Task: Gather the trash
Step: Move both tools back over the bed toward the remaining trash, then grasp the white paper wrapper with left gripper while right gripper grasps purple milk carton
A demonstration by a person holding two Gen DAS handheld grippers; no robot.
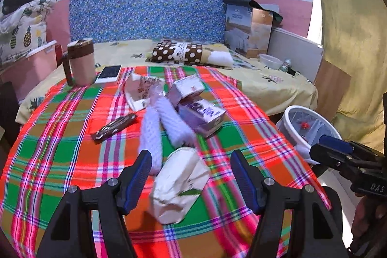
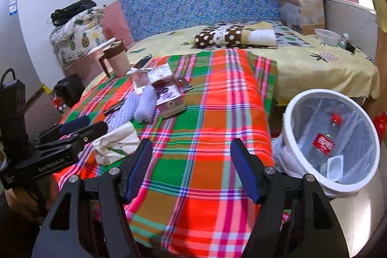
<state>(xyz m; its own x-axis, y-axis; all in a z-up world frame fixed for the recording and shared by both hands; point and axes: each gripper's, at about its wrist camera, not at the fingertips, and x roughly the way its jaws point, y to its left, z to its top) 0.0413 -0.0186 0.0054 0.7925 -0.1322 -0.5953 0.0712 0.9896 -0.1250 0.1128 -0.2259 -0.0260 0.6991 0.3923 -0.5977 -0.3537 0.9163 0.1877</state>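
Observation:
A crumpled white paper package (image 1: 179, 183) lies on the plaid cloth (image 1: 60, 137), between the fingers of my open left gripper (image 1: 191, 175), untouched. Beyond it lie two white foam sleeves (image 1: 167, 127), purple cartons (image 1: 200, 110), a torn wrapper (image 1: 140, 91) and a brown wrapper (image 1: 113, 127). The white trash bin (image 2: 331, 139), lined with a clear bag, stands right of the bed and holds a clear bottle (image 2: 324, 142) and a cup. My right gripper (image 2: 191, 168) is open and empty over the cloth's near part. The package (image 2: 116, 144) shows at its left.
A pink mug (image 1: 81, 62) and a phone (image 1: 108, 74) sit at the cloth's far left. A polka-dot pillow (image 1: 179, 52), a tall box (image 1: 249, 30) and a bowl (image 1: 269, 61) lie farther back. A pink container (image 1: 31, 67) stands left of the bed.

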